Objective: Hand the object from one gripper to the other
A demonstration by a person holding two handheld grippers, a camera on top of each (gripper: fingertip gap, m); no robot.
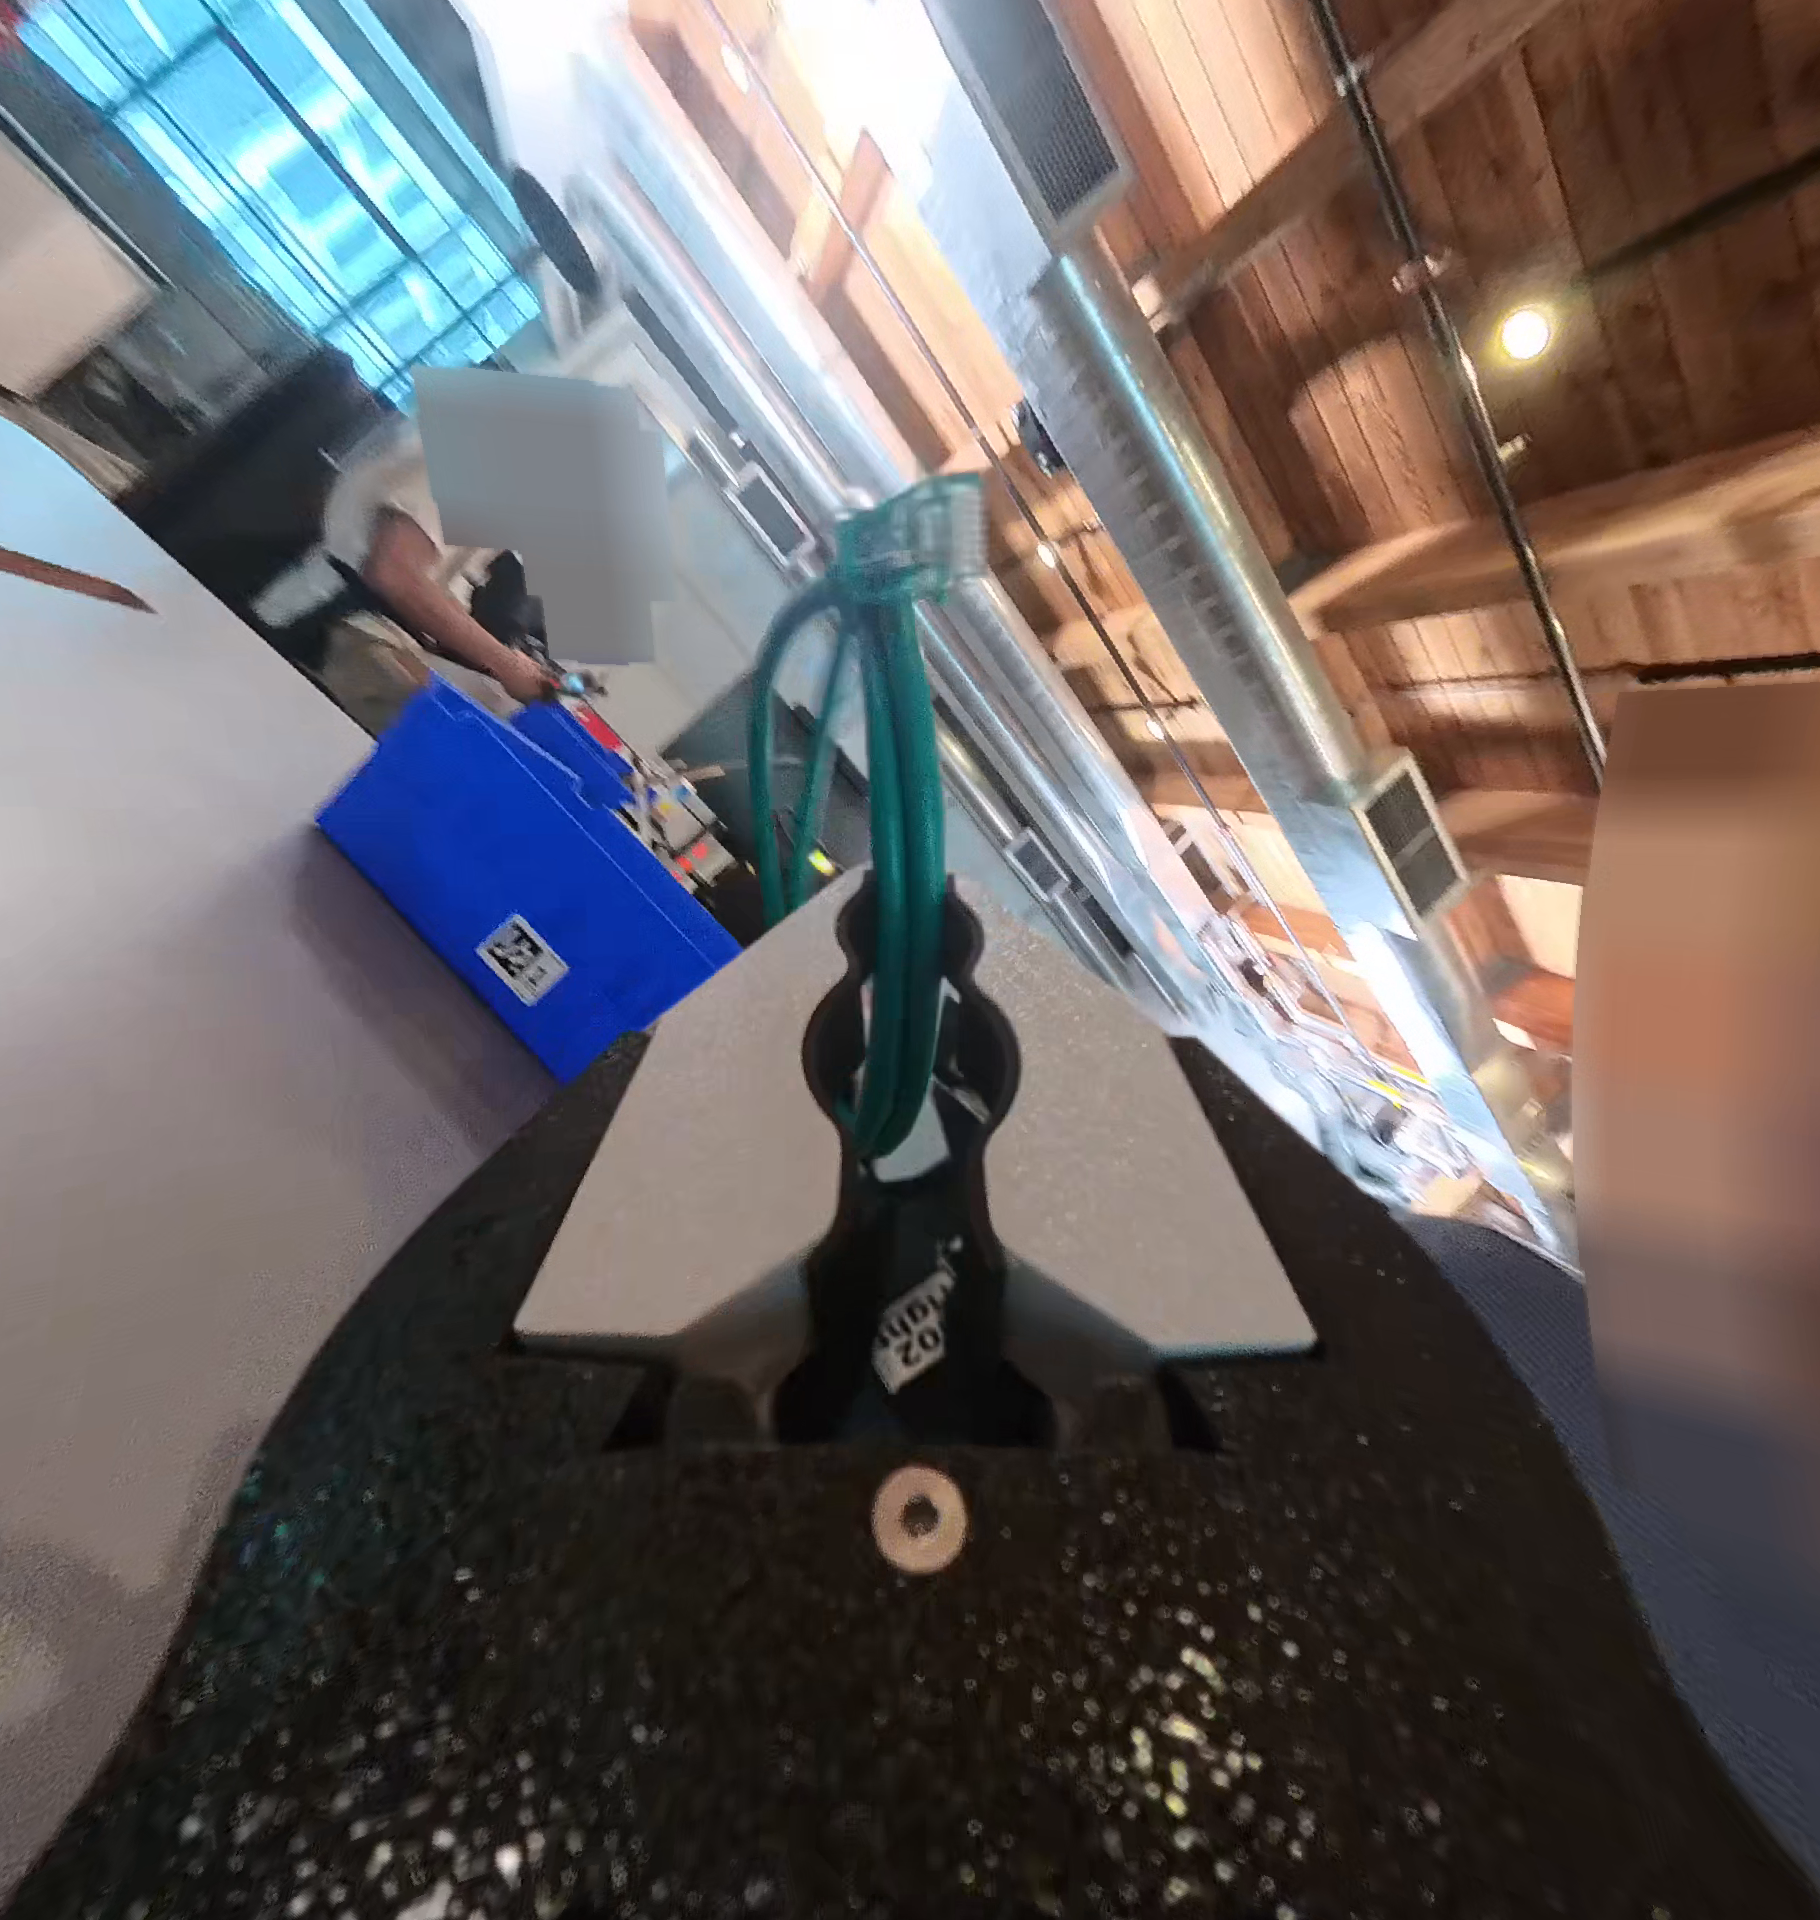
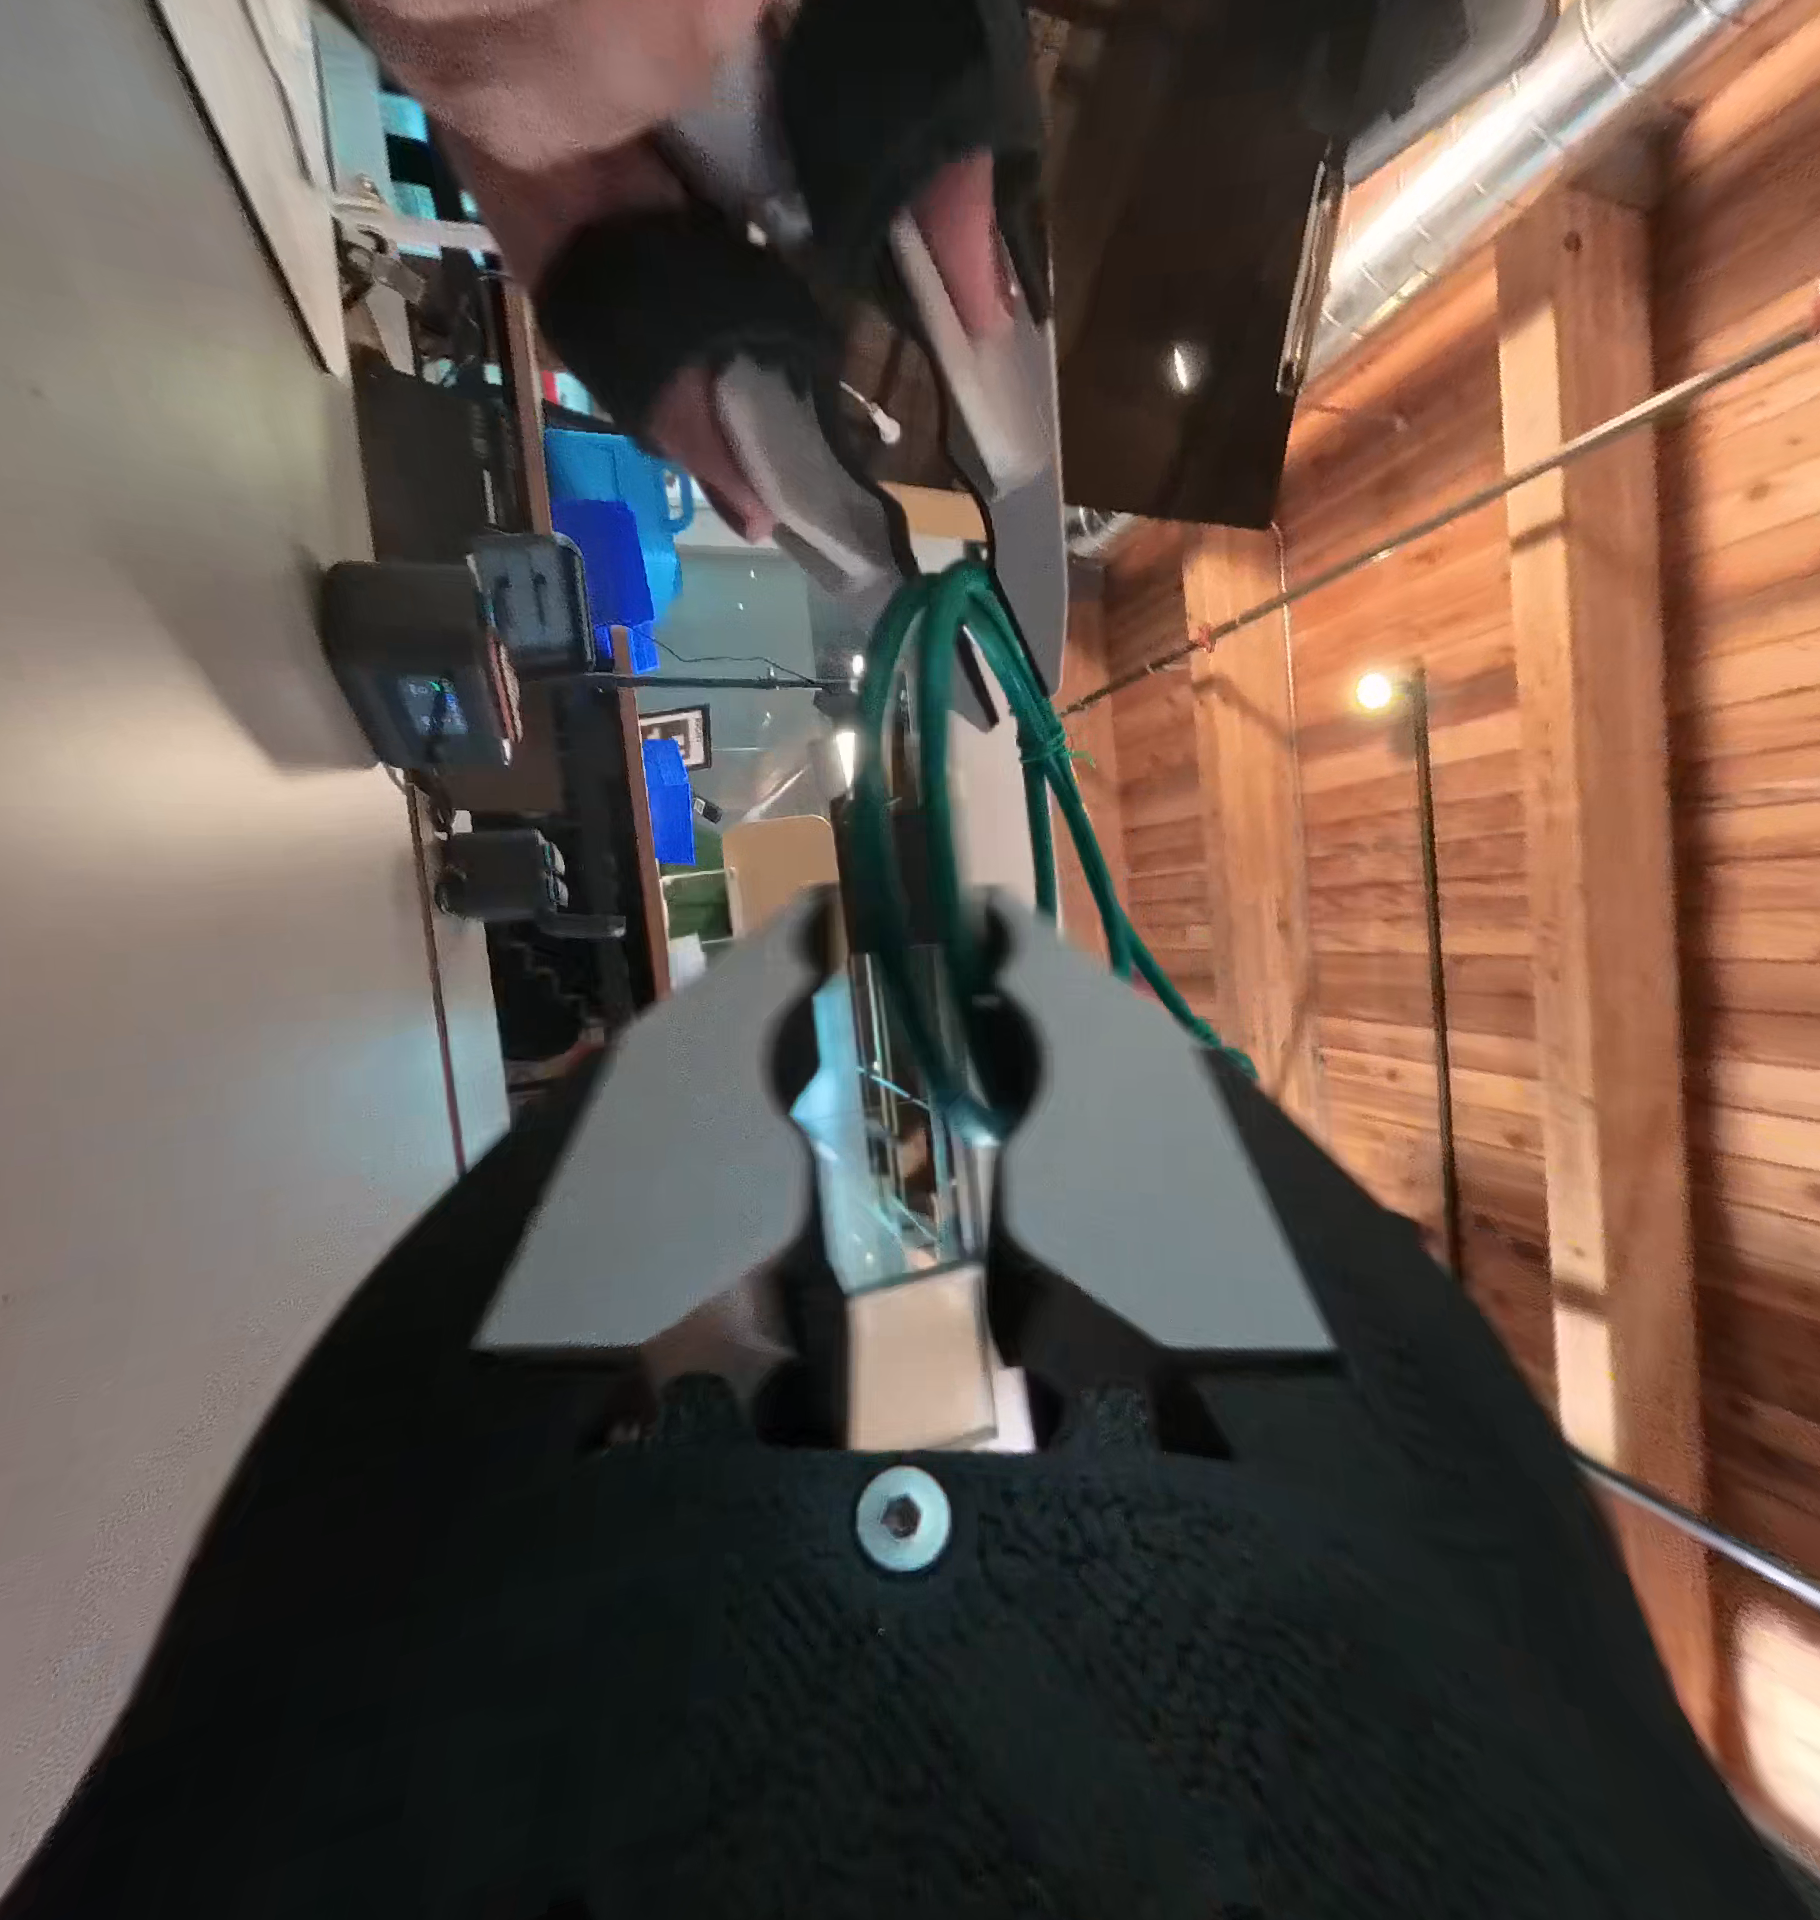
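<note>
Black housing fills the foreground of both wrist views. Ahead of it, the left gripper [image 1: 906, 935] has its jaws clamped together on a coiled green cable [image 1: 890, 831], whose clear plug end stands up above the jaws. Left of the cable and farther back sits a blue bin [image 1: 511, 883] on the pale counter [image 1: 137, 883]. Seen from the right wrist, the right gripper [image 2: 906, 935] has its jaws apart around the cable's lower loop [image 2: 947, 831]; whether they touch it I cannot tell. Above the cable, a gloved hand [image 2: 740, 312] holds the left gripper.

Cable [image 1: 901, 831] between left gripper [image 1: 911, 914] fingers
</note>
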